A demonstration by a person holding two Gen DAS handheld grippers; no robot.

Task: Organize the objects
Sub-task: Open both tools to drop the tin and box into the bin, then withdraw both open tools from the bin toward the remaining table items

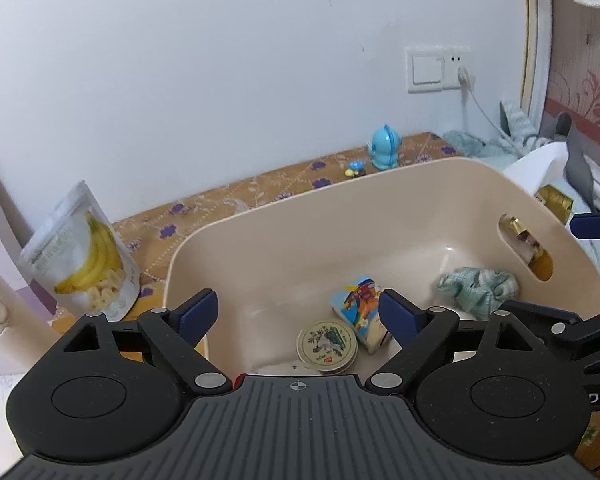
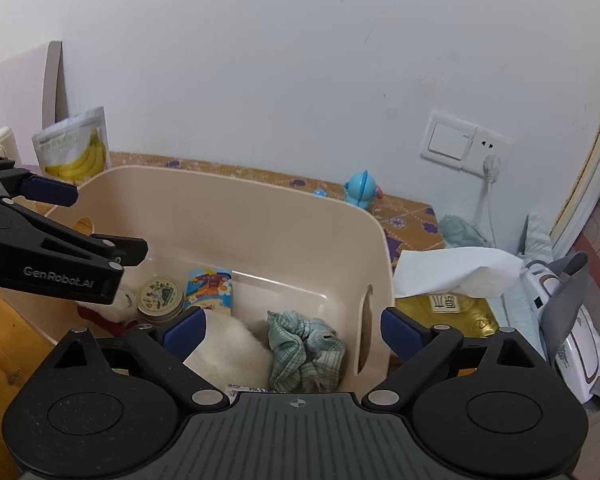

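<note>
Left tongs (image 1: 298, 314) wide, empty; right tongs (image 2: 292, 330) wide, empty | carton (image 1: 362, 314) tilted in bin (image 1: 260, 240)

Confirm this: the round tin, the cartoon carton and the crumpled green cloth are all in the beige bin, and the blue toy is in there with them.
Not quite. The blue toy stands outside the beige bin, on the patterned surface behind it, as the left wrist view shows. The round tin, cartoon carton and crumpled green cloth are inside.
</note>
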